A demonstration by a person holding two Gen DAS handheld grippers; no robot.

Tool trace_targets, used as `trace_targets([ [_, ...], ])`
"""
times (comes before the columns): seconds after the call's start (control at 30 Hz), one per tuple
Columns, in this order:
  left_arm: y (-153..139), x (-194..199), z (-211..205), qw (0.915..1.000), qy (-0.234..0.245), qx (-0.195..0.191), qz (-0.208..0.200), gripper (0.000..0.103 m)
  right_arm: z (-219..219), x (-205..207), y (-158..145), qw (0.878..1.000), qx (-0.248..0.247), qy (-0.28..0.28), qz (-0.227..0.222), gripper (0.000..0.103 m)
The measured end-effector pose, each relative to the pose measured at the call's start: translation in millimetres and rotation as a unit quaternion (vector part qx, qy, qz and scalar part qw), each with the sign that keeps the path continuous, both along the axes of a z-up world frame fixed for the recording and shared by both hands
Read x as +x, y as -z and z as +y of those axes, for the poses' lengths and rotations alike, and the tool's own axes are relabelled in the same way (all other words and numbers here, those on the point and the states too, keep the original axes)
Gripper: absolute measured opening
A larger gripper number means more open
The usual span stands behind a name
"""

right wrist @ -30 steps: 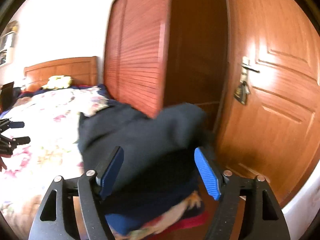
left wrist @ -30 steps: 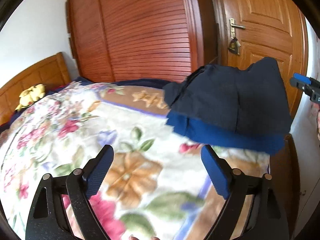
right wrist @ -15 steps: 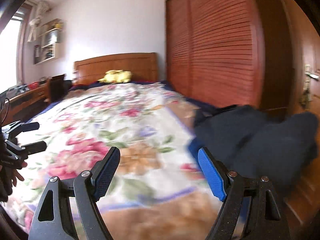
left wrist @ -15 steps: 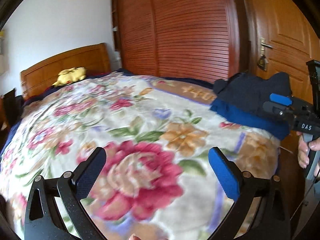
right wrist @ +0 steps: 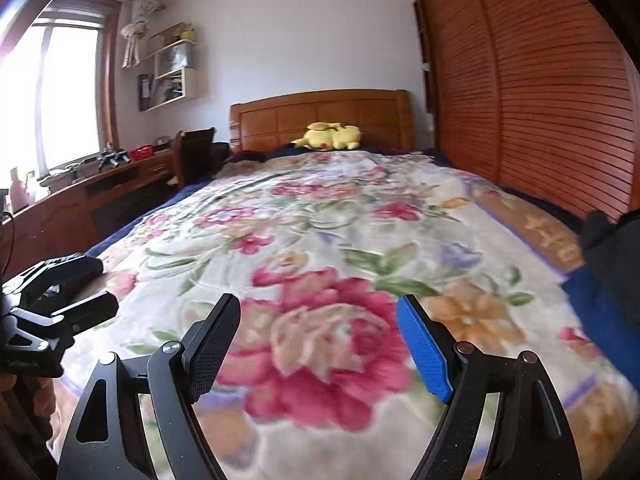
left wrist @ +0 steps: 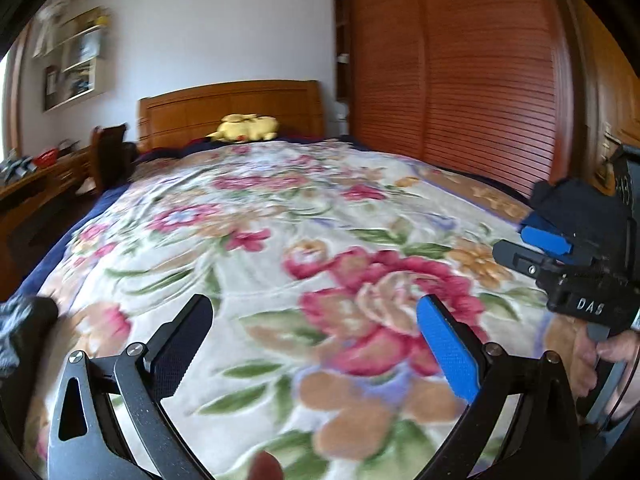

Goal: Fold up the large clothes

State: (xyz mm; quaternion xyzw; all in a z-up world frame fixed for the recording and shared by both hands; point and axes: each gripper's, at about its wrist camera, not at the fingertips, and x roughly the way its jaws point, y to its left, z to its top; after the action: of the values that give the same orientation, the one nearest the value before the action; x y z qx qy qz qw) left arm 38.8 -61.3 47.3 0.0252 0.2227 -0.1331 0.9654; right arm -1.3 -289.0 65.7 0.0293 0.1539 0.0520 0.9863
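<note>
Dark navy garment [right wrist: 612,248], bunched in folded heap with bright blue layer showing beneath, resting on floral bedspread [right wrist: 320,240] at bed's edge; right of right claw [right wrist: 320,344], beyond it, not touching.

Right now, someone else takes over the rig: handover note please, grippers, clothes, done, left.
Left gripper: open, empty, its jaws have just been opening, over the floral blanket.
Right gripper: open, empty, over the same blanket.
Dark navy garment: bundled at the bed's right edge near the louvred wardrobe, blue layer beneath it.
Dark cloth at the left edge; too little shows to identify it.
Done: the bundle looks set aside, fold quality unclear.
Left: probably fetch the next piece and fold it.
</note>
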Motion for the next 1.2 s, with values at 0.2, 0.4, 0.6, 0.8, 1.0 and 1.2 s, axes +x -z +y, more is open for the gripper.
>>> trace_targets([
  [0.2, 18, 0, 36, 0.9985, -0.052, -0.007, -0.011, 0.102, 24, 27, 31, 0.999, -0.019, -0.022, -0.020, 0.082],
  [0.4, 28, 2, 52, 0.9969, -0.077, 0.002, -0.019, 0.102, 26, 35, 43, 0.999, -0.019, -0.033, -0.019, 0.082],
  [0.6, 31, -1, 60, 0.9961, -0.085, -0.002, -0.021, 0.102, 22, 37, 46, 0.999, -0.015, -0.035, -0.021, 0.082],
  [0.8, 32, -1, 65, 0.9953, -0.093, -0.004, -0.025, 0.102, 21, 48, 52, 0.999, -0.012, -0.033, -0.020, 0.082],
  [1.0, 33, -1, 67, 0.9948, -0.098, -0.003, -0.027, 0.102, 26, 46, 52, 0.999, -0.012, -0.032, -0.023, 0.082],
  [1.2, 33, -3, 69, 0.9942, -0.103, -0.005, -0.030, 0.102, 29, 46, 51, 0.999, -0.010, -0.033, -0.022, 0.082],
])
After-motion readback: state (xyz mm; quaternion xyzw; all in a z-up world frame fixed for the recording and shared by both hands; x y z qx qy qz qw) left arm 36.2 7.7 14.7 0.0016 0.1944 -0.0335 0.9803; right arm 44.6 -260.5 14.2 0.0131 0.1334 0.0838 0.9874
